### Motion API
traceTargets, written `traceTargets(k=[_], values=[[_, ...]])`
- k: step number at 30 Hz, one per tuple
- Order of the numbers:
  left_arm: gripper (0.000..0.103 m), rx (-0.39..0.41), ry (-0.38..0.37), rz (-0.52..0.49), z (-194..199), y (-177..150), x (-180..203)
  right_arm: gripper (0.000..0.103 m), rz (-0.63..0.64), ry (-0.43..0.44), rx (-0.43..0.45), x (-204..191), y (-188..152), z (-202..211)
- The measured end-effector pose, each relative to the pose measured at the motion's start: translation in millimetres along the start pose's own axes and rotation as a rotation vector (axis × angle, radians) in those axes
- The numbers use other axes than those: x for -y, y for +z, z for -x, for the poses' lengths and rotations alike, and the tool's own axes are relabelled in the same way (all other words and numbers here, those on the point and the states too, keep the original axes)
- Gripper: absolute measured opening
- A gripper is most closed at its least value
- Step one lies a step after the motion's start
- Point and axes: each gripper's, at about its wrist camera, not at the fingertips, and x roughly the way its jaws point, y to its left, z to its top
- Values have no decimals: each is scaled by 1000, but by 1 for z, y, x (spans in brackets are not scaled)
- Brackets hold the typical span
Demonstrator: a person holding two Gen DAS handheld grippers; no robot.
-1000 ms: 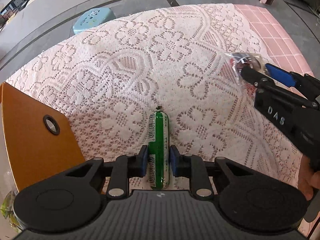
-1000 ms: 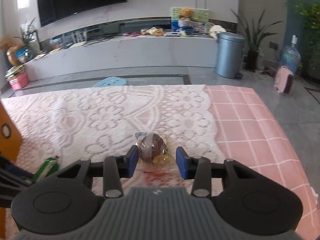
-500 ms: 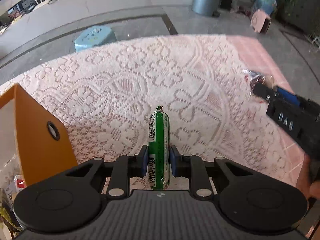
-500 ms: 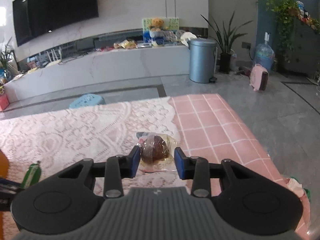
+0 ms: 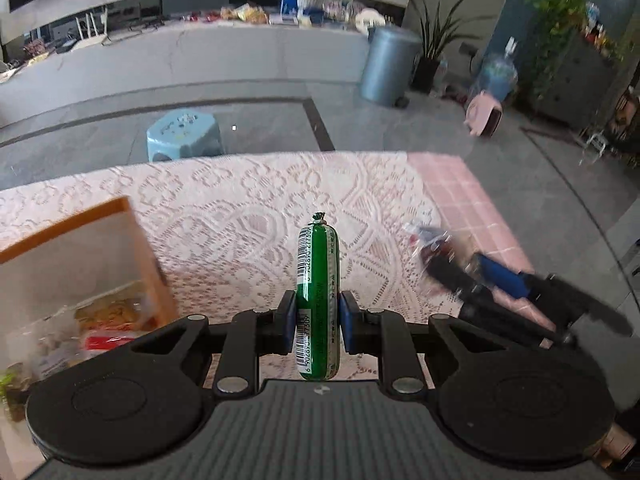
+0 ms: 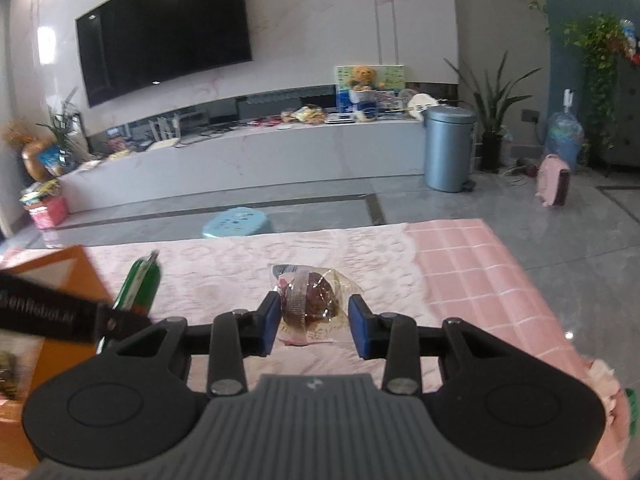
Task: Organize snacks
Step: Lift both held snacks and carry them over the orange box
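Observation:
My left gripper point(image 5: 316, 320) is shut on a green sausage stick point(image 5: 318, 264), which stands upright between the pads, lifted off the lace tablecloth point(image 5: 240, 200). An orange box point(image 5: 80, 220) with snack packets inside sits at the left. My right gripper point(image 6: 314, 322) is shut on a clear packet with a brown round snack point(image 6: 312, 296), also held above the cloth. In the left wrist view the right gripper point(image 5: 460, 272) hangs blurred to the right with the packet. The right wrist view shows the sausage stick point(image 6: 140, 284) at the left beside the orange box point(image 6: 68, 276).
Pink checked cloth point(image 5: 460, 200) covers the table's right end. Beyond the far edge a light blue stool point(image 5: 184, 132) stands on the grey floor, with a grey bin point(image 5: 388, 64) and plants further back.
Both grippers have risen off the cloth with their snacks. The left view has tilted up and now shows the box's inside. The right gripper has come closer to the box.

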Motion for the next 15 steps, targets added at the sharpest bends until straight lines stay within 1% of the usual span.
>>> traceTargets(k=[3, 9, 15], values=[[24, 31, -7, 12, 24, -5, -10, 35, 34, 35, 10, -25, -1, 18], [24, 73, 27, 48, 59, -17, -43, 35, 101, 125, 41, -80, 3, 52], [24, 83, 59, 110, 79, -29, -89, 35, 173, 193, 57, -131, 6, 73]])
